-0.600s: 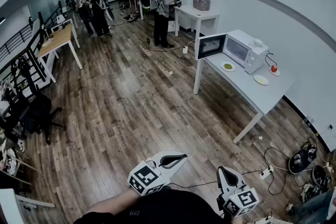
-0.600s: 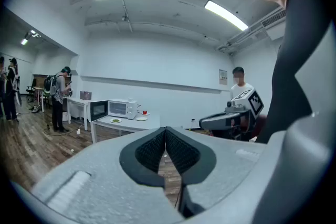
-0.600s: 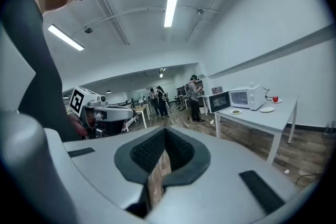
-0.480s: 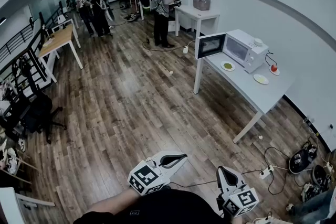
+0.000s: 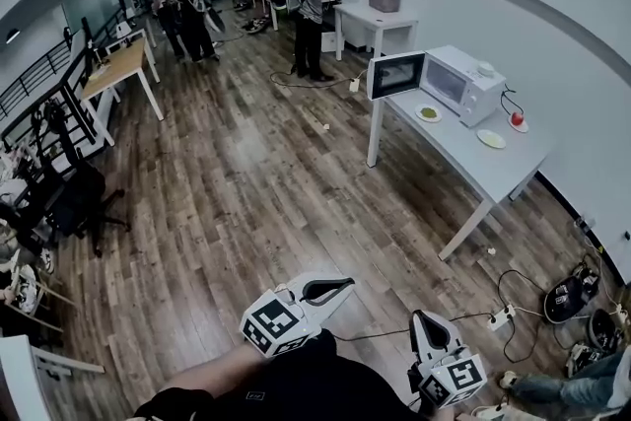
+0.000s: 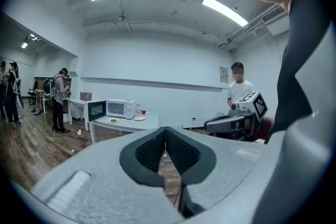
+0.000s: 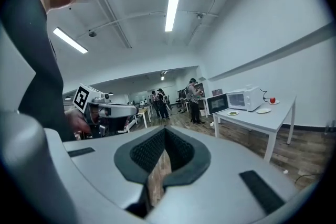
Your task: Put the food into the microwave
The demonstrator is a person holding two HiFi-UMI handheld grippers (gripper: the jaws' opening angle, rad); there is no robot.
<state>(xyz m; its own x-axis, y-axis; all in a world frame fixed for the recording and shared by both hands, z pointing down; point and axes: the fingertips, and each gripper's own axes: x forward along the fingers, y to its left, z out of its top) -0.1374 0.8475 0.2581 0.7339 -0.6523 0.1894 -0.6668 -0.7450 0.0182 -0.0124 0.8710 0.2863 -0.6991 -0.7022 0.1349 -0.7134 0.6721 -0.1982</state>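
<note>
Black-padded fingers (image 6: 149,150) of your left gripper (image 6: 165,132) were pressed together on nothing. Your right gripper (image 7: 165,136) was likewise closed and empty. You carried both roughly level in front of you, likely because nothing was within reach. Well apart across the wooden floor (image 5: 256,192) stood the table (image 5: 463,168). There the green food (image 5: 428,113) lay just beside the microwave (image 5: 458,84), whose door (image 5: 396,75) hung open, seemingly ready to receive it.

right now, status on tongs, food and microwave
Left tongs and right tongs shut, empty. Small white plate of green food on long white table, by white microwave, door open. Across room; black cables on wood floor near right tongs.
</note>
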